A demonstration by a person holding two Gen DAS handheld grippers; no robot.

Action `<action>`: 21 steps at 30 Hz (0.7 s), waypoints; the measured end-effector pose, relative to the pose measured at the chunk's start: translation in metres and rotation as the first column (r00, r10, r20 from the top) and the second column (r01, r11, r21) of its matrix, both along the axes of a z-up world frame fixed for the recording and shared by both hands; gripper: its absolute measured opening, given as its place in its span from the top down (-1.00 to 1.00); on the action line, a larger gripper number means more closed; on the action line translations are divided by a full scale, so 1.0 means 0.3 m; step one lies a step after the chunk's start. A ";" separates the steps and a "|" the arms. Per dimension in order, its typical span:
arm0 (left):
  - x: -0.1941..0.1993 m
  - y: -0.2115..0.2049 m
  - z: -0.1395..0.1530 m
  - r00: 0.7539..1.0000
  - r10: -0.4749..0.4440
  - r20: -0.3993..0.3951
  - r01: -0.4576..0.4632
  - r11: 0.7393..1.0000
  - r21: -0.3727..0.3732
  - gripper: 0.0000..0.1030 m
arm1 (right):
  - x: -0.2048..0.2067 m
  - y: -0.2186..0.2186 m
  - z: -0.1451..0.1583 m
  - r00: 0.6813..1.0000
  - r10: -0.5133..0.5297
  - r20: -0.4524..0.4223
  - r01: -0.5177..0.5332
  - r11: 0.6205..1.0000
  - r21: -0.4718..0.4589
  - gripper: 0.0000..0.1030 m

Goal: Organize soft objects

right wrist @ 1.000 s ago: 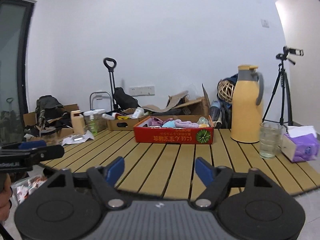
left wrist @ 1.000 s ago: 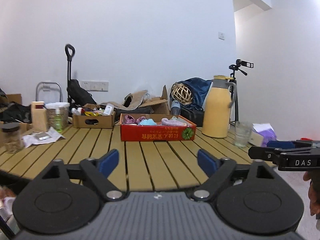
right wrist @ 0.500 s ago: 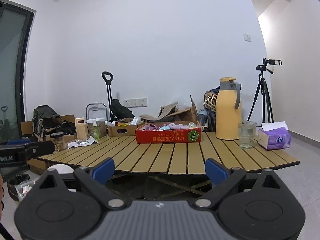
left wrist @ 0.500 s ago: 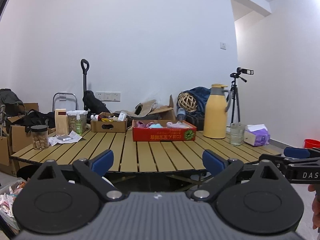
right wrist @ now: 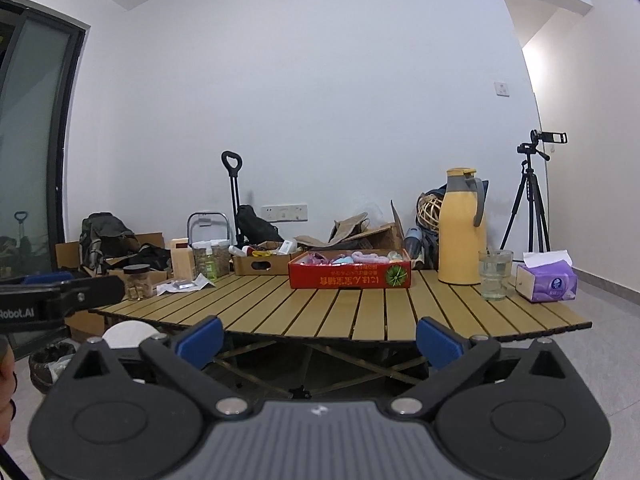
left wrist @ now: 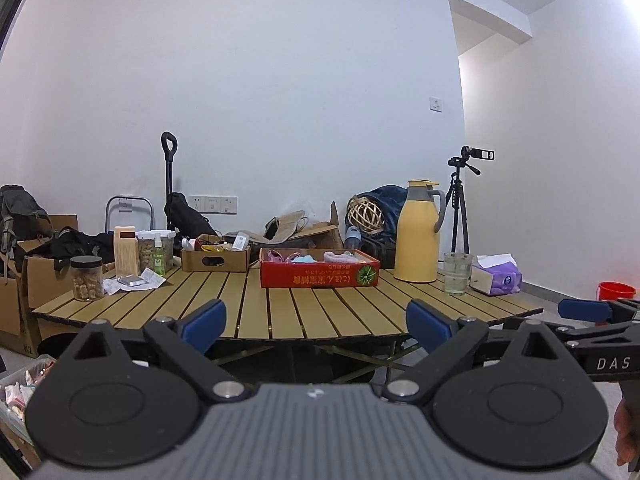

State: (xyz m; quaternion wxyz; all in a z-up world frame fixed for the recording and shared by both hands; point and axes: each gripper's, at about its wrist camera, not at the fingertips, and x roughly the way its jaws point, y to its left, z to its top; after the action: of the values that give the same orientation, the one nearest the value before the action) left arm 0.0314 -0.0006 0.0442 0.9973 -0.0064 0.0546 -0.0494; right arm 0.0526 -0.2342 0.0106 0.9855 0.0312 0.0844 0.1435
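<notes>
While both tools are held short of the table's near edge, the left gripper (left wrist: 314,326) and right gripper (right wrist: 318,340) are seen spread wide with nothing between the fingers. An approach is best made level over the bare slatted table (right wrist: 360,312), where room is ample. Farther back, the soft objects (right wrist: 362,257) lie inside the red box (right wrist: 350,276); the glass (right wrist: 495,274) and yellow jug (right wrist: 460,228) at its right should be avoided.
</notes>
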 end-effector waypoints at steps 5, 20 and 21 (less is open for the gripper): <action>-0.042 0.006 -0.002 1.000 -0.003 0.010 0.003 1.000 -0.001 -0.94 | -0.036 0.005 0.004 1.000 0.004 0.001 -0.004 1.000 0.000 -1.00; -0.101 0.010 -0.002 1.000 -0.003 0.029 0.003 1.000 0.003 -0.95 | -0.080 0.005 0.002 1.000 0.016 0.006 -0.016 1.000 0.011 -1.00; -0.101 0.010 -0.002 1.000 -0.003 0.029 0.003 1.000 0.003 -0.95 | -0.079 0.006 0.003 1.000 0.016 0.006 -0.016 1.000 0.010 -1.00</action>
State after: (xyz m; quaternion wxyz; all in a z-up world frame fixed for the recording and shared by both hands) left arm 0.0011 0.0024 0.0436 0.9979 -0.0043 0.0401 -0.0509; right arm 0.0287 -0.2324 0.0117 0.9845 0.0350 0.0811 0.1518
